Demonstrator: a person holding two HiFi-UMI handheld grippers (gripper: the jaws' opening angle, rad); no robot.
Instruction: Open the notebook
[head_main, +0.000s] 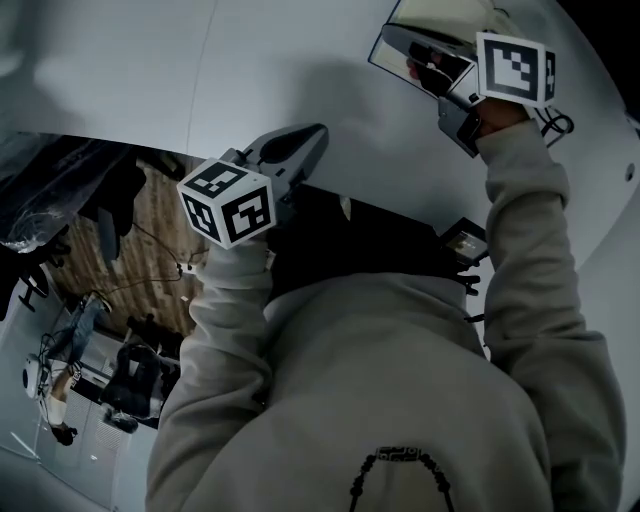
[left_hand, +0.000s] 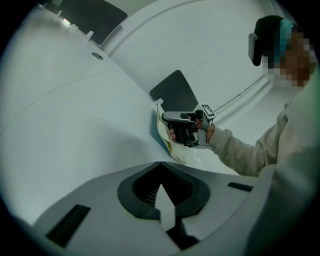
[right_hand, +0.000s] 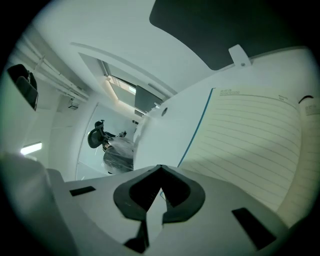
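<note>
The notebook (left_hand: 167, 142) lies on the white table (head_main: 250, 60) with its blue-edged cover (right_hand: 172, 132) raised off the cream lined page (right_hand: 250, 145). My right gripper (head_main: 392, 38) is at the far right of the table, shut on the edge of that cover and holding it up. The left gripper view shows the same grip from the side, with the right gripper (left_hand: 166, 118) pinching the top of the raised cover. My left gripper (head_main: 312, 135) hovers over bare table to the left of the notebook, shut, with nothing in it (left_hand: 160, 164).
A dark flat panel (left_hand: 175, 90) lies on the table just beyond the notebook. A small black device (head_main: 465, 240) sits at the table's near edge. Past the table edge on the left are wooden floor and office chairs (head_main: 130, 370).
</note>
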